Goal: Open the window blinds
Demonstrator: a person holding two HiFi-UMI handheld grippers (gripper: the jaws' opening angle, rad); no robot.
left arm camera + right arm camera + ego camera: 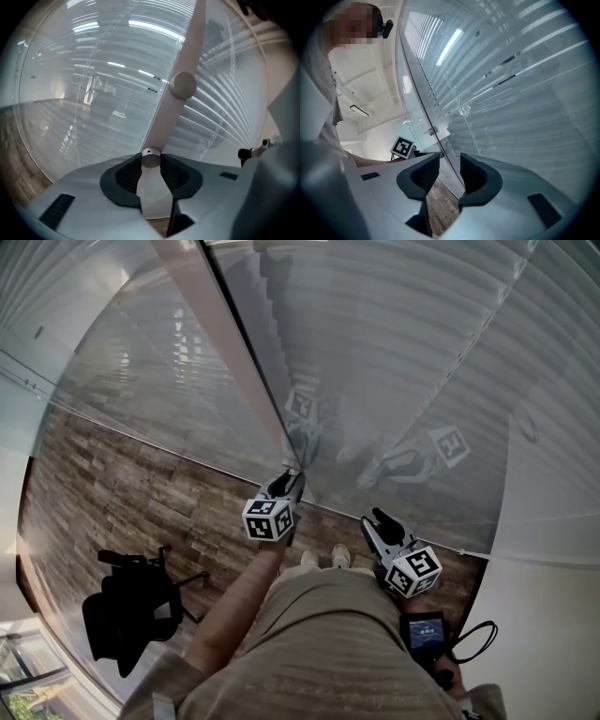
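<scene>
Grey slatted blinds hang behind a glass wall, split by a pale upright post. In the left gripper view the post carries a round knob higher up and a smaller round knob lower down. My left gripper is shut on the lower knob, both dark pads against its sides. From the head view the left gripper reaches to the foot of the post. My right gripper hangs beside it, close to the glass, open with nothing between its jaws.
A black office chair stands on the wood-pattern floor to my left. A white wall closes the right side. A small screen device with a cable hangs at my waist. The glass reflects both grippers.
</scene>
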